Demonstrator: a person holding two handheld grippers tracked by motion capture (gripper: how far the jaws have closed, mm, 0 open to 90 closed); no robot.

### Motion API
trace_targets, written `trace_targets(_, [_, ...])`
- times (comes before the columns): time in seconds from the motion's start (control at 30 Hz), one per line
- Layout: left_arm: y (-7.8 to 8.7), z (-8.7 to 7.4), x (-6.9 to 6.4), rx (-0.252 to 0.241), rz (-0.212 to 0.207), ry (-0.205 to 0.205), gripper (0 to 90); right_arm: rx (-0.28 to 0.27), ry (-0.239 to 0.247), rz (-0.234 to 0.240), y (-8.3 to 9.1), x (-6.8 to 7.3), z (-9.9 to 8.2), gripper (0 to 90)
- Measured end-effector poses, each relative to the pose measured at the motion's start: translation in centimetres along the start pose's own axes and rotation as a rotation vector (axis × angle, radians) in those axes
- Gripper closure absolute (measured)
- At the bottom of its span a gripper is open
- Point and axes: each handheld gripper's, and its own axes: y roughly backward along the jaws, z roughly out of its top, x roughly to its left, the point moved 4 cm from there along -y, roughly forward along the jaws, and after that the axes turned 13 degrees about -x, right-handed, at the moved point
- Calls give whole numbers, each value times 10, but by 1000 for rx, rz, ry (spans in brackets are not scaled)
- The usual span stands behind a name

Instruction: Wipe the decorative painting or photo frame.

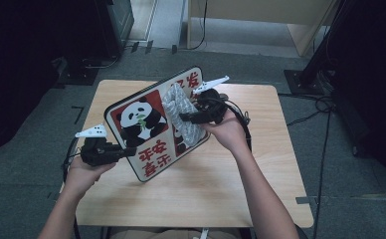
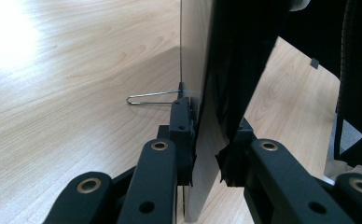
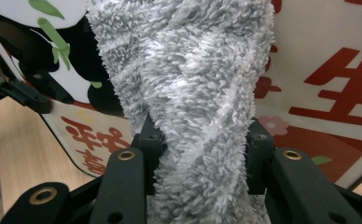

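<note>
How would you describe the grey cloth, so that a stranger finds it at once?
Look at the light wooden table, where the white panda sign board is held tilted above it. The fluffy grey cloth lies against its printed face, pinched in the right tongs; nothing else there is shaggy.

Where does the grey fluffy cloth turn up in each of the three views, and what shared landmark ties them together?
High view: the grey fluffy cloth lies against the panda board, centre, clamped in the right gripper.
Left gripper view: I cannot make the cloth out; the left gripper clamps the board's edge.
Right gripper view: the cloth rises up the middle from between the jaws.
Shared landmark: the panda board.
</note>
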Motion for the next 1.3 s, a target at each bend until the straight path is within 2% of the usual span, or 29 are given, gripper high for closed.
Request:
trace_targets(0.53, [0, 0, 0, 1, -1, -1, 788, 35, -9, -13, -5, -2, -21, 620])
trace_targets(0.83, [0, 0, 0, 2, -6, 2, 789, 51, 8, -20, -8, -2, -35, 618])
trace_targets(1.3, [0, 0, 0, 7, -7, -2, 789, 87, -5, -33, -14, -5, -57, 617])
